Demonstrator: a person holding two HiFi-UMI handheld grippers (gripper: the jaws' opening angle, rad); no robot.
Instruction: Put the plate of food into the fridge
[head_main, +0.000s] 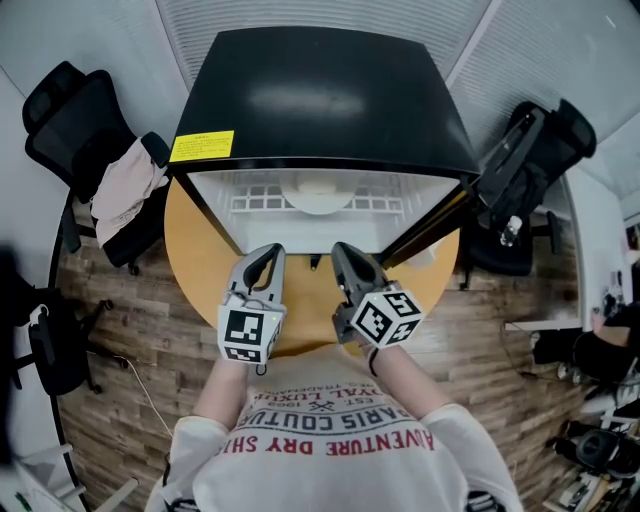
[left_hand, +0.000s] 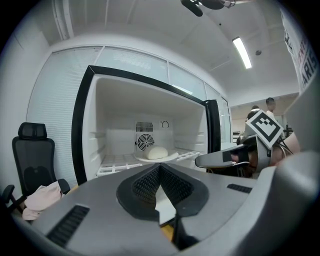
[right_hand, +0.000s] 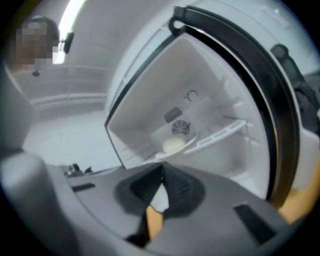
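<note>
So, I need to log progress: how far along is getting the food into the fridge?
Done: the plate with its food sits on the shelf inside the fridge. In hand: nothing; left gripper and right gripper are shut and empty, outside the fridge. Remaining: likely only closing the open door.

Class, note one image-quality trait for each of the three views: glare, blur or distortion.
Head view: soft glare atop the black fridge, walls bowed by the lens. Left gripper view: sharp, plate of food crisp, ceiling light blown out. Right gripper view: tilted and blurred throughout.
</note>
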